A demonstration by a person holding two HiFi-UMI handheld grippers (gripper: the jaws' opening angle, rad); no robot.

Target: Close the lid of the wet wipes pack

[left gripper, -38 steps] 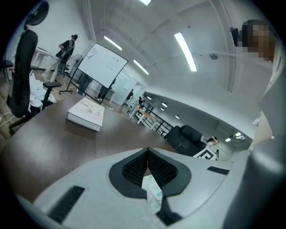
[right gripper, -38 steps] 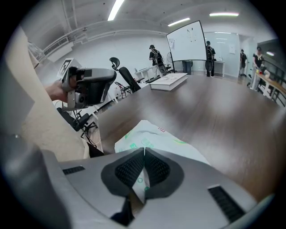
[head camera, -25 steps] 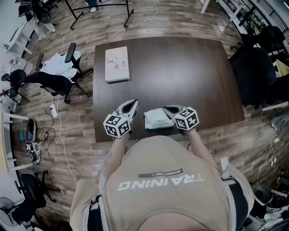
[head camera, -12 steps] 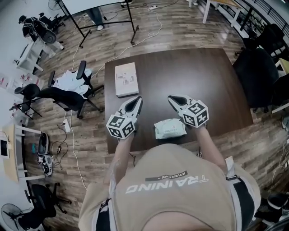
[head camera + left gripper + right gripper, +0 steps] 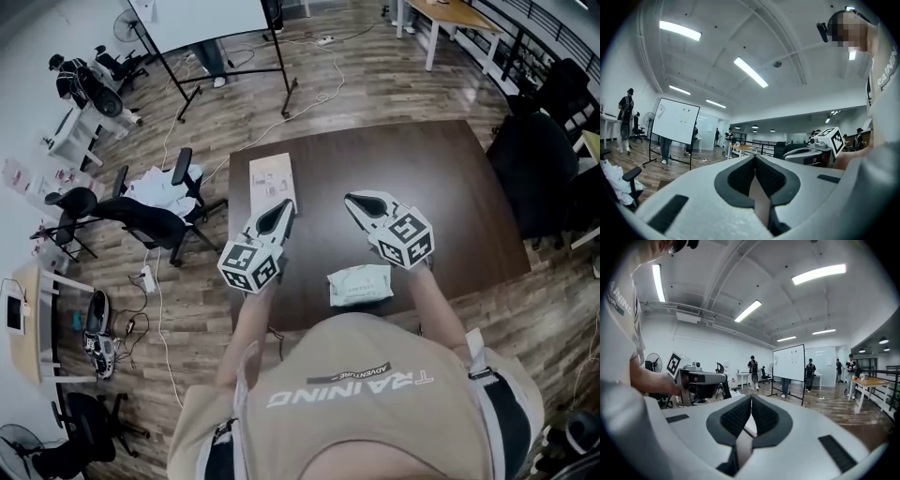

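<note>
The wet wipes pack (image 5: 360, 284), pale green and white, lies on the dark brown table (image 5: 450, 178) near its front edge, just in front of the person. From the head view I cannot tell how its lid stands. My left gripper (image 5: 284, 206) is held up over the table, to the pack's far left, jaws shut with nothing between them. My right gripper (image 5: 350, 199) hovers beyond the pack, also shut and holding nothing. Both gripper views look out level across the room: left gripper (image 5: 754, 157), right gripper (image 5: 751, 397). Neither shows the pack.
A flat white box (image 5: 272, 178) lies at the table's far left corner. Office chairs (image 5: 141, 211) stand left of the table and a black chair (image 5: 539, 178) at its right. A whiteboard on a stand (image 5: 202, 19) and cables lie beyond; people stand in the distance.
Both grippers have left the sides of the pack, rising and moving farther out over the table. The pack stays on the table near the front edge.
</note>
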